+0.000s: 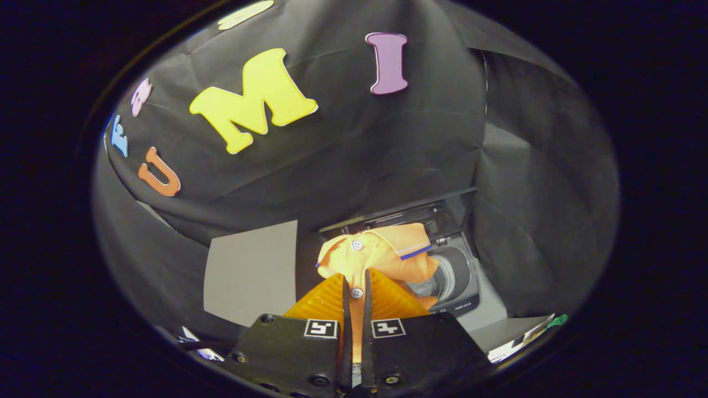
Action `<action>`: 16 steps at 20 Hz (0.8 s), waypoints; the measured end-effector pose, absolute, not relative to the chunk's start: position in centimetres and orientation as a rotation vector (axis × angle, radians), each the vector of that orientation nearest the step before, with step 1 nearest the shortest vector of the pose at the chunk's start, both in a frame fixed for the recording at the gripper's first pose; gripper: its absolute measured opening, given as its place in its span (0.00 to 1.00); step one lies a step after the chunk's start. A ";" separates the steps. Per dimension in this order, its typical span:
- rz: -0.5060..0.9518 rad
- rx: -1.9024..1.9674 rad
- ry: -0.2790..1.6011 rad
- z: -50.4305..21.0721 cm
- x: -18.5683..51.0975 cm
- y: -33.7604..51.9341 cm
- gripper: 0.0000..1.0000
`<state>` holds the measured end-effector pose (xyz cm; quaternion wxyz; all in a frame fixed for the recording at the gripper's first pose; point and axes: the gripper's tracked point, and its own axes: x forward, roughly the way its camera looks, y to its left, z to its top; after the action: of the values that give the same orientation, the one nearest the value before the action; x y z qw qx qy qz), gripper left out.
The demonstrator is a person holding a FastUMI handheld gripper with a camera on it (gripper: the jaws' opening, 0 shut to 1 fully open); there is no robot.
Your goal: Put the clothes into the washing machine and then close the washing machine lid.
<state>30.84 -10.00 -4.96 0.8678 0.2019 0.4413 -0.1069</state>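
Tool (357, 287) fingers nearly together (a thin gap), pinching orange cloth (381, 254).

This is a staged recording booth, not a lived-in home. Black cloth (387, 155) hangs creased on every side as its walls, closing the space in. A flat grey panel (251, 271) lies low against the cloth. Beyond it stands 1 small top-loading washing machine (459, 276), lid (404, 213) raised, its round drum open, the sole household fixture here. An orange shirt (381, 254) with white buttons hangs just in front of it. A hand-held gripper (357, 293) carrying 2 square printed marker tags marks it as a data-collection setup.
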 end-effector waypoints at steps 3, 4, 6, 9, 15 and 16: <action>-0.227 0.424 0.933 -6.0 30.8 -11.9 0.10; -0.228 0.424 0.941 -6.4 30.7 -12.2 0.10; -0.221 0.432 0.957 -7.8 30.7 -12.6 0.10; -0.220 0.443 0.987 -10.4 30.7 -13.0 0.09; -0.234 0.419 1.041 -15.5 31.1 -14.5 0.10; -0.238 0.418 1.052 -16.4 31.0 -14.9 0.10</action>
<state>30.98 -14.86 -16.39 0.8375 0.1973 0.4970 -0.1126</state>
